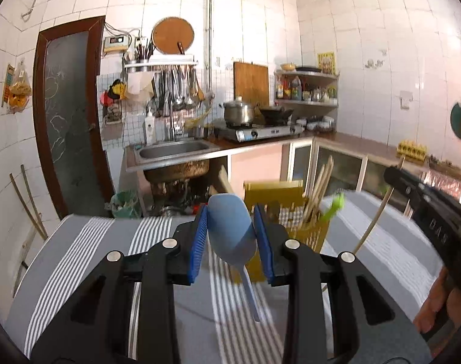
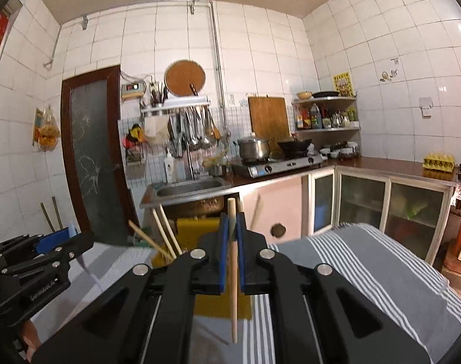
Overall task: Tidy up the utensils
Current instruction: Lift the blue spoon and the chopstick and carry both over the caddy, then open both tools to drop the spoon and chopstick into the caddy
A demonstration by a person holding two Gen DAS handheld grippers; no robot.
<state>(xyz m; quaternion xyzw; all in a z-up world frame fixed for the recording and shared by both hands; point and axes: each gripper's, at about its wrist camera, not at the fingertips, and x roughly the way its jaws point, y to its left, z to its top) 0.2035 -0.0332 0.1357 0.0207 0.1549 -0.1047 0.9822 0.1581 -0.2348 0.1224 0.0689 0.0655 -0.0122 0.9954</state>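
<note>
**Both tongs loaded above a striped worktop in a tiled kitchen**

The surface below is a worktop covered by a grey cloth with bands of thin white stripes. Its far edge shows in both wrist views, falling away toward the kitchen floor; in the right wrist view its right edge curves down beside a red-brown object on the floor.

A yellow utensil holder stands near the far edge, with several chopsticks leaning out of it and something green, blurred, beside them.

The left tongs pinch a blue rice paddle by its broad head, the handle hanging down toward the cloth. The right tongs are pressed together on a pale wooden stick, which stands nearly upright between the pads, its lower end above the cloth. Both utensils are clear of the surface, just on the near side of the holder. In the right wrist view the left tongs sit at the left edge, well apart from the right pair.

Beyond lies an open gap of floor, then a sink, a gas stove with a pot and a wok, a corner shelf of bottles, and a counter running along the right wall with an egg tray on it. White tiles cover the walls; a dark framed door stands at left.
</note>
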